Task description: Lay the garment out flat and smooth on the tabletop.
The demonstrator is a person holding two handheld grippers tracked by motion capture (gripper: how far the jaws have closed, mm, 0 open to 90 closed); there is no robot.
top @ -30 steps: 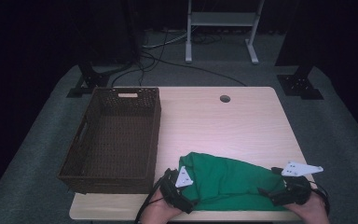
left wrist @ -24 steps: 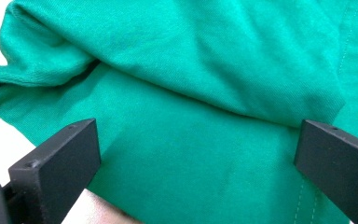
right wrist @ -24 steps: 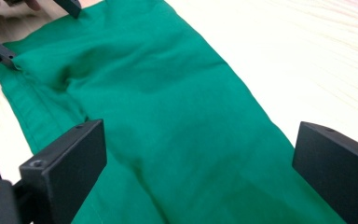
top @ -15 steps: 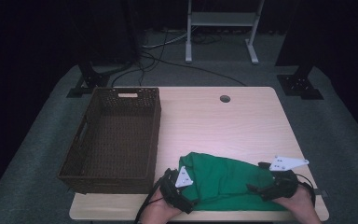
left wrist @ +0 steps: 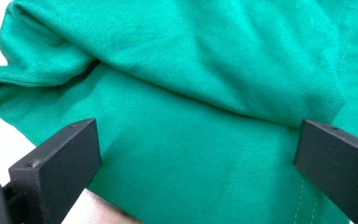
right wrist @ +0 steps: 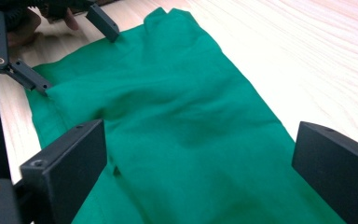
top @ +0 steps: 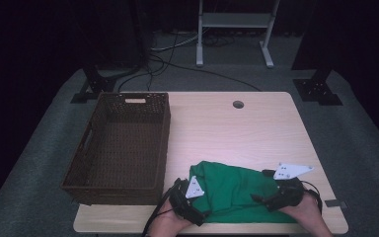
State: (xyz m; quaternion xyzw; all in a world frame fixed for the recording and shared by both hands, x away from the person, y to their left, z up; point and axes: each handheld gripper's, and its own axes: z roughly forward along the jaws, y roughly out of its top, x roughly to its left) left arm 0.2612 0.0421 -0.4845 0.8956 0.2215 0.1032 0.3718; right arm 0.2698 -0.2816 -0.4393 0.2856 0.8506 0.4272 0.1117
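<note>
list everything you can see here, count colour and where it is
cloth: one, green, crumpled flat at the near edge of the table, between the two grippers
basket: one, dark brown wicker, on the left part of the table, nothing showing inside
table: one, light wood, with a round cable hole near its far edge
carpet: grey, under and around the table
stand bases: two, black, on the floor at the table's far corners
frame: one, white metal, on the floor behind the table, cables beside it
left gripper: black, jaws open over the cloth's left end
right gripper: black, jaws open over the cloth's right end
hands: two, at the table's near edge, holding the grippers
</note>
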